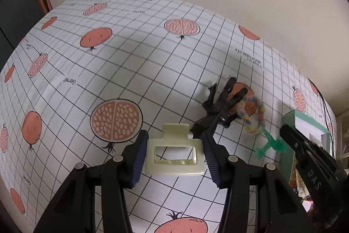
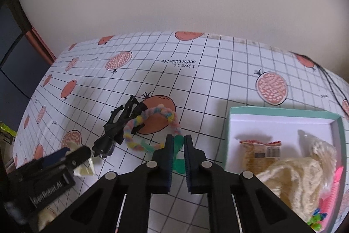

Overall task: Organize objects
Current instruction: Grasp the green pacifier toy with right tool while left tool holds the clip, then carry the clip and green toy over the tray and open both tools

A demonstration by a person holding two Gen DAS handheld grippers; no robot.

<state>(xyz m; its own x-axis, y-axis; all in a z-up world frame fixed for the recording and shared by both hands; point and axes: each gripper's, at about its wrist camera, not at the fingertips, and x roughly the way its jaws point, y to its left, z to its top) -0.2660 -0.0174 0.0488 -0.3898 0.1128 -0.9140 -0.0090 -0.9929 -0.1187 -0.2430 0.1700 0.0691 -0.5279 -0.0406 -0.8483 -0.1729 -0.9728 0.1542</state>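
- Sitting on the grid-and-pomegranate tablecloth (image 1: 122,62), a cream plastic claw hair clip (image 1: 174,156) lay between the left gripper (image 1: 173,158)'s spread fingers.
- Right of the clip, the right gripper (image 2: 178,158) pinched a green plastic piece (image 2: 179,158).
- Beyond: black clips (image 1: 220,102), a pastel braided loop (image 2: 150,123), a teal-rimmed box (image 2: 283,115).

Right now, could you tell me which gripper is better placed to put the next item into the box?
Right. The right gripper already pinches the green clip and sits just beside the open box. The left gripper straddles the cream hair claw, farther from the box.
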